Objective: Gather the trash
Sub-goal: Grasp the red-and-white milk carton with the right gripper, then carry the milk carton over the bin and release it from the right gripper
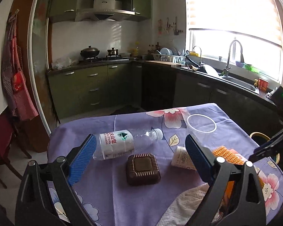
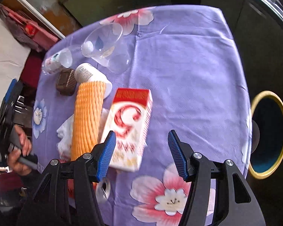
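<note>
Green kitchen cabinets and a sink under a bright window fill the background of the left wrist view. Before them we see a table (image 1: pixel 107 197) under a purple floral cloth. Our left gripper (image 1: pixel 140 157) hangs with its jaws spread wide, holding nothing. Between the jaws lie a plastic bottle (image 1: pixel 120 144) on its side and a brown square tray (image 1: pixel 143 169). A clear cup (image 1: pixel 201 128) stands beyond the right finger, with a paper cup (image 1: pixel 180 158) lying beside it.

From the right wrist view, our right gripper (image 2: pixel 141 153) is likewise spread and empty, poised above the cloth. A red-and-white carton (image 2: pixel 130 124) lies just beside its left finger, next to orange foam netting (image 2: pixel 88 116). A yellow-rimmed bin (image 2: pixel 268 133) sits off the table's edge.
</note>
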Motion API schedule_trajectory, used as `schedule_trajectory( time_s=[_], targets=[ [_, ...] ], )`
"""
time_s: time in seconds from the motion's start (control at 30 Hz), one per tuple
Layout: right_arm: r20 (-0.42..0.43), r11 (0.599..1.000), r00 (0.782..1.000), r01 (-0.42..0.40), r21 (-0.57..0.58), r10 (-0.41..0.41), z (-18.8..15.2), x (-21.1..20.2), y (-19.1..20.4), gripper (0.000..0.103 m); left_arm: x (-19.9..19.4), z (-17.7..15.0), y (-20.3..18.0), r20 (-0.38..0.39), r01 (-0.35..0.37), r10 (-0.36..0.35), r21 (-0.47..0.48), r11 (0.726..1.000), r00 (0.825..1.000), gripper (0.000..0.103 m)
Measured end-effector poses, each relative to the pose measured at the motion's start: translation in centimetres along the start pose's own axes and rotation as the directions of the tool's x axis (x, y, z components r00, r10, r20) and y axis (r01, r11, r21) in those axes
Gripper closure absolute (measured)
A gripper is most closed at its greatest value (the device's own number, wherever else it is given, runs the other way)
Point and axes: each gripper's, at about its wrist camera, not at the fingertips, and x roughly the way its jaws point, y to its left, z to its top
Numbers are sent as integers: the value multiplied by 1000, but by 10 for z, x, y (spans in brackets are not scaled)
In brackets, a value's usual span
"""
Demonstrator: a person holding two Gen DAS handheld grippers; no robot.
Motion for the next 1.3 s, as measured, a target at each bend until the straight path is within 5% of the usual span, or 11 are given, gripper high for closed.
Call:
schedule_trajectory(
  time_s=[0.6,0.67,1.03,1.3],
  targets=[
    [-168,995,981,92,-45,-98,36,56,33,39,2,-10,-11,-2,9,-9,50,999,1000,13],
    [-158,994,982,99,-41,-105,35,56,29,50,3,-12,-11,-2,6,-6,52,999,1000,13],
    [-21,997,996,83,-11,-83,16,10,8,50,6,-16,-11,0,9,-9,56,998,1000,13],
    [116,991,992,40,126,-54,-21,-49,-63,50,8,-19,-15,-9,19,-18,71,997,1000,13]
  ],
)
